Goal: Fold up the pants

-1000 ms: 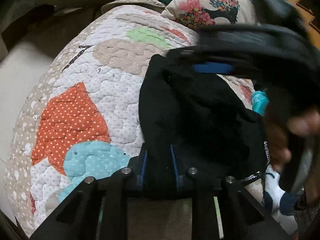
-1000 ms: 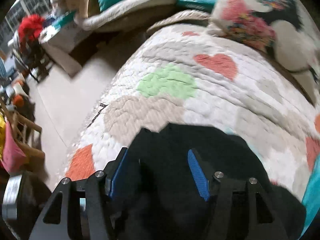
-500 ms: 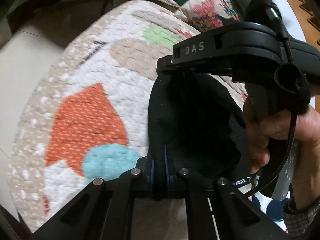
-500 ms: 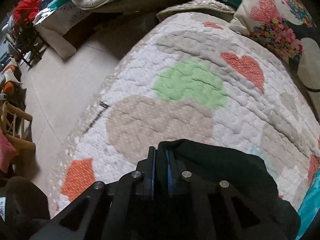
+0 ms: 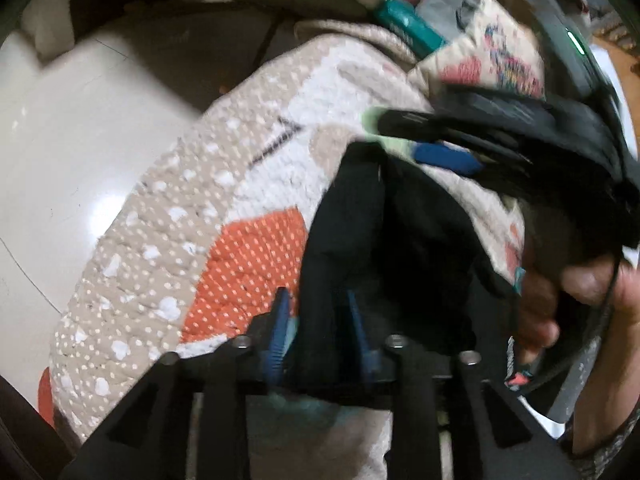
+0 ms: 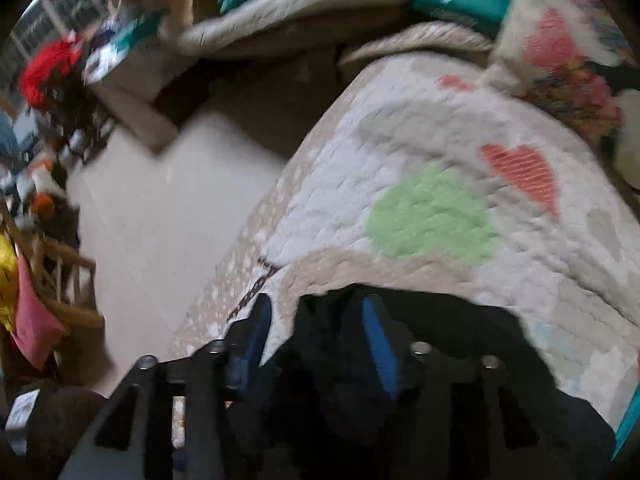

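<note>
Left claw (image 5: pixel 316 312) stands with its blue-padded fingers (image 5: pixel 280 320) parted, a fold of the black pants (image 5: pixel 384 248) lying between them; the pads do not press the cloth together. From the left wrist view the pants sit bunched on the patchwork quilt (image 5: pixel 180 240) that covers the bed, beside an orange dotted patch (image 5: pixel 248 264) and close to the quilt's edge, where the pale floor (image 5: pixel 60 152) shows below. At the far end of the garment the right claw (image 5: pixel 444 158) comes in from the right side, blurred, with the person's right hand (image 5: pixel 580 292) wrapped round its handle.

From the right wrist view, the right claw (image 6: pixel 316 320) is likewise parted, its blue fingers (image 6: pixel 376 332) spread with a raised ridge of pants (image 6: pixel 460 344) between and against the right pad; whether the left pad touches the cloth I cannot tell through the blur. Beyond lie a green patch (image 6: pixel 432 216) and a red heart (image 6: pixel 520 172) on the quilt, and a floral pillow (image 6: pixel 568 72) at the far end of the bed.
</note>
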A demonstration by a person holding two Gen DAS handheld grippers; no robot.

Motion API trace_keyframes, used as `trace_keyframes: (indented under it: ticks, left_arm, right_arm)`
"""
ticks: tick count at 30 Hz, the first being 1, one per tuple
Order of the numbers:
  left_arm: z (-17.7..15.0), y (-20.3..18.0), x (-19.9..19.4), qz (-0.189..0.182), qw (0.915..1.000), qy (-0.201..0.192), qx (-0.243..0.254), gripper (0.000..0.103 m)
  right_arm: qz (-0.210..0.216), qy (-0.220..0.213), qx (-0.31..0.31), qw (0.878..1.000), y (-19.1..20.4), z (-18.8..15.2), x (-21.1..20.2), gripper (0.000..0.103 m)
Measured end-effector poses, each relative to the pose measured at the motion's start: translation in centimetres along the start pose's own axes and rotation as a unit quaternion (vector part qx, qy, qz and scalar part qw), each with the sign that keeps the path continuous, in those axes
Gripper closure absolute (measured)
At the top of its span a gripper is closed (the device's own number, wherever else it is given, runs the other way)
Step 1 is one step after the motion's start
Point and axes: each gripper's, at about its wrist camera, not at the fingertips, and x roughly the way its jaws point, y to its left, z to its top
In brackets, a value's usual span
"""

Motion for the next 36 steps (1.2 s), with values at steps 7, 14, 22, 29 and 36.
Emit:
trace_keyframes:
  ticks: [7,14,22,29,36]
  left_arm:
    - [-0.9,-2.0,-3.0,0.026,0.9965,-0.065,0.045,0.065]
    - [-3.7,-7.9,-2.7,0.022,0.9874,-0.055,0.147,0.053]
    - [-7.9,-11.3,3.6,0.069,0.9693,-0.032,0.234,0.052]
    - [-9.4,-11.3,5.6,0.034,0.9486,-0.057,0.309,0.000]
    - [-10.7,-12.1,6.7,0.086,0.9315,-0.060,0.348,0.000]
  right_arm:
    - [-0.027,-0.111,0.097,0.989,-7.1,-5.7,-11.1,0.046]
    - [-0.088,-0.144,0.197,0.966,-12.7,-16.9,-16.7,0.042]
    - [-0.129,-0.151,0.273,0.941,-15.2,-23.6,-14.0,0.042]
    - [-0.140,-0.169,0.288,0.932,-16.2,-24.2,-10.3,0.042]
    - [-0.158,-0.167,0.250,0.941,-15.1,-23.8,-9.3,0.025]
